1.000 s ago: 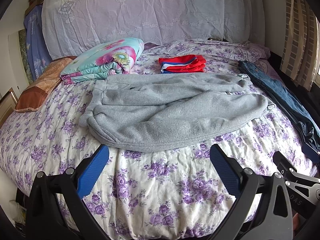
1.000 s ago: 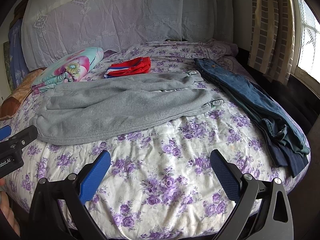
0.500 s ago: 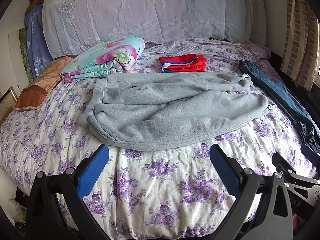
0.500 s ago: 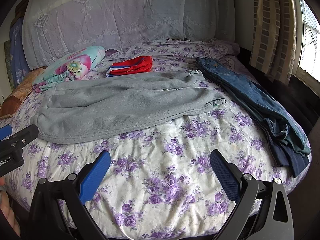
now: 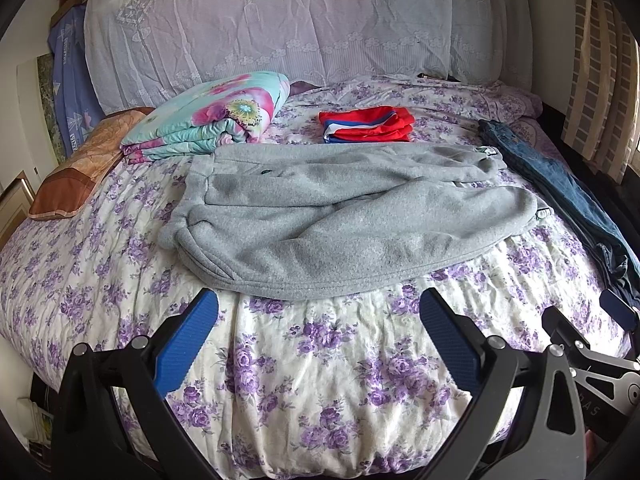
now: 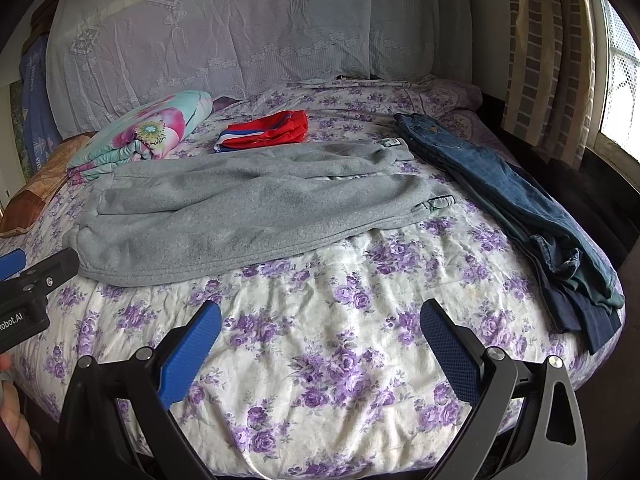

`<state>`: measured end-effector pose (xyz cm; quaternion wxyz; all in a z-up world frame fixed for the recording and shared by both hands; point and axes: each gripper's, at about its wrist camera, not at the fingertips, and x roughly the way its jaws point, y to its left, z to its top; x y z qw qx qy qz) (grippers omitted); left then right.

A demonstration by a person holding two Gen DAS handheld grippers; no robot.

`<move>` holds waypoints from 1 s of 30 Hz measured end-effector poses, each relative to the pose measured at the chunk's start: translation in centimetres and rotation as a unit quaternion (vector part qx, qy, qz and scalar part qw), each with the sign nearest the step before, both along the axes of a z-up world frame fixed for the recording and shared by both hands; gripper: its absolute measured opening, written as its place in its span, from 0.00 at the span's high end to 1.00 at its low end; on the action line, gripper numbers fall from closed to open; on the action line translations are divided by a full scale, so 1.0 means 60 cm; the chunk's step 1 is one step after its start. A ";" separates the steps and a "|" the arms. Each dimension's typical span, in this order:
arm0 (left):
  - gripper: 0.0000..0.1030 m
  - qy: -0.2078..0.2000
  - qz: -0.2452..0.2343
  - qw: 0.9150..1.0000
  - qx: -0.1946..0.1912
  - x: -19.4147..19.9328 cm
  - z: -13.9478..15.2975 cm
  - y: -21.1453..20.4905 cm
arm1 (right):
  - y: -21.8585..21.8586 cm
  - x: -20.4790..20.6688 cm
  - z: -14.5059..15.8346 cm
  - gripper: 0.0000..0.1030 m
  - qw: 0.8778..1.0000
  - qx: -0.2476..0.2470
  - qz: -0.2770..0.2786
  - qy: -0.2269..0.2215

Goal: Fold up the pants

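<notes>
Grey sweatpants [image 5: 340,216] lie spread across the floral bed, waistband at the left and leg cuffs at the right; they also show in the right wrist view [image 6: 248,208]. My left gripper [image 5: 318,312] is open and empty, hovering just short of the pants' near edge. My right gripper [image 6: 320,322] is open and empty over bare bedspread, below and right of the pants. The left gripper's tip shows at the right view's left edge [image 6: 24,268].
Blue jeans [image 6: 512,204] lie along the bed's right side, draped over the edge. Folded red shorts [image 5: 366,124] and a folded floral quilt [image 5: 212,116] sit behind the pants. An orange pillow [image 5: 76,168] is at far left. A curtain [image 6: 548,52] and window are at right.
Both grippers have edged slightly forward toward the bed. The jaws stay open and the clothes have not moved.
</notes>
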<state>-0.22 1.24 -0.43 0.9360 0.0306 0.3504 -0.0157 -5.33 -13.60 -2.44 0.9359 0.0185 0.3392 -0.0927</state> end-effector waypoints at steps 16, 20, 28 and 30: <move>0.05 0.002 0.001 1.000 0.000 -0.004 -0.009 0.002 | -0.009 0.007 0.001 0.03 1.000 0.001 0.000 0.002; 0.05 0.013 0.002 1.000 0.000 0.003 -0.021 0.007 | -0.014 0.011 0.001 0.03 1.000 0.002 0.000 0.005; 0.05 0.098 0.053 0.992 -0.060 0.111 -0.071 0.080 | -0.030 0.045 -0.041 0.03 0.999 0.018 -0.010 0.037; 0.05 0.119 0.064 0.988 -0.079 0.150 -0.085 0.115 | -0.039 0.057 -0.046 0.03 0.999 0.024 -0.011 0.047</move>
